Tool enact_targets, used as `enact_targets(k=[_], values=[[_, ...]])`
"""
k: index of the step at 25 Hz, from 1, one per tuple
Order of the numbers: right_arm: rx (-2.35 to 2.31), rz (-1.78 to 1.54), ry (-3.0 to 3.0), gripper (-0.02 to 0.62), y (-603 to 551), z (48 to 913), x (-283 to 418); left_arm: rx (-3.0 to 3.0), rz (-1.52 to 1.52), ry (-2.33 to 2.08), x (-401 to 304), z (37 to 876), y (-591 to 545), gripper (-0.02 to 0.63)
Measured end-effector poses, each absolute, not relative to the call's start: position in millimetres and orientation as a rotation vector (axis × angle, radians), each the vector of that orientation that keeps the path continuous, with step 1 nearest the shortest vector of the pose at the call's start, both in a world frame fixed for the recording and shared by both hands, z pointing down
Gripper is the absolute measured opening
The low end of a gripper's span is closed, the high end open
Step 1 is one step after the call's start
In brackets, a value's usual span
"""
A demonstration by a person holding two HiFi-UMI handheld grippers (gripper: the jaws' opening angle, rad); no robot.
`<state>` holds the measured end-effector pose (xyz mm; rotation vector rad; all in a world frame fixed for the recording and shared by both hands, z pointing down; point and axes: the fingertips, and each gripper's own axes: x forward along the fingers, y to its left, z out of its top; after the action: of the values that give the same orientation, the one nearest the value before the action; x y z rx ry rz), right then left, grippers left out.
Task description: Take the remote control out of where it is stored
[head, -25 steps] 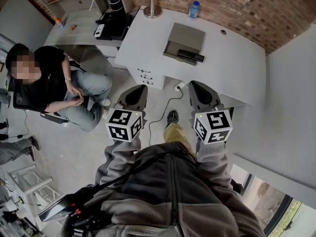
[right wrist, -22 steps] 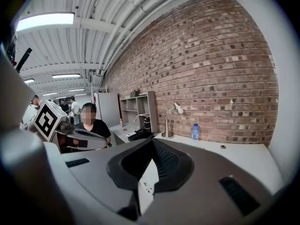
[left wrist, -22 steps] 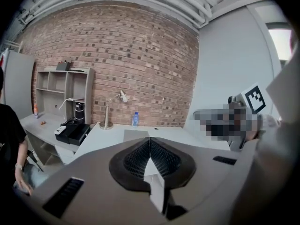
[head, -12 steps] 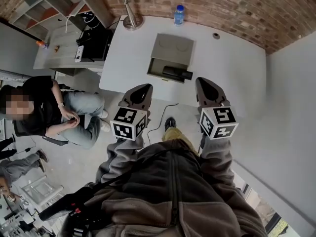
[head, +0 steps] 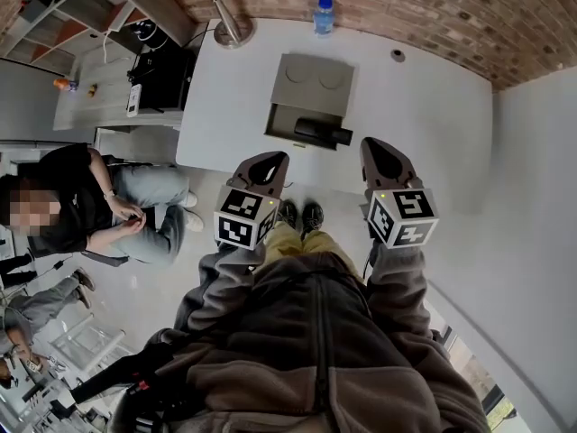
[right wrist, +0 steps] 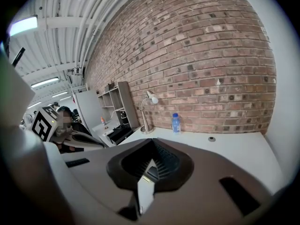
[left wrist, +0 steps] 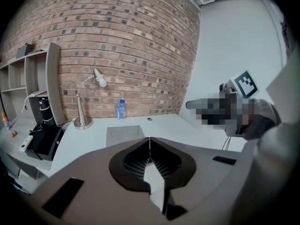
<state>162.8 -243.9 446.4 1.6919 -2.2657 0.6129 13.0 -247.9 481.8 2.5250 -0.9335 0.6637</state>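
A black remote control lies in the open front tray of a grey storage box on the white desk. My left gripper hangs at the desk's near edge, just short of the box and slightly left of the remote; its jaws are shut and hold nothing. My right gripper hovers over the desk's edge to the right of the box, jaws together and empty. In the left gripper view the closed jaws point at the box's flat top. In the right gripper view the right gripper aims across the desk.
A water bottle and a desk lamp stand at the desk's far edge against the brick wall. A cable hole is at the far right. A seated person is on the left, beside a side table with black equipment.
The desk has come closer as I stepped forward. Both grippers now reach the desk's near edge, closer to the box. Their jaws have stayed shut.
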Motion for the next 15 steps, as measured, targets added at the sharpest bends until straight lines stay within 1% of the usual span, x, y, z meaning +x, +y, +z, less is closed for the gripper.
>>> enact_targets(k=[6, 15], values=[[1.71, 0.666, -2.172, 0.003, -246.0, 467.3, 159.5, 2.549, 0.749, -0.832, 15.2, 521.0, -268.0, 0.008], [1.728, 0.809, -2.051, 0.003, -248.2, 518.8, 166.6, 2.575, 1.01, -0.656, 33.6, 597.4, -296.7, 0.008]])
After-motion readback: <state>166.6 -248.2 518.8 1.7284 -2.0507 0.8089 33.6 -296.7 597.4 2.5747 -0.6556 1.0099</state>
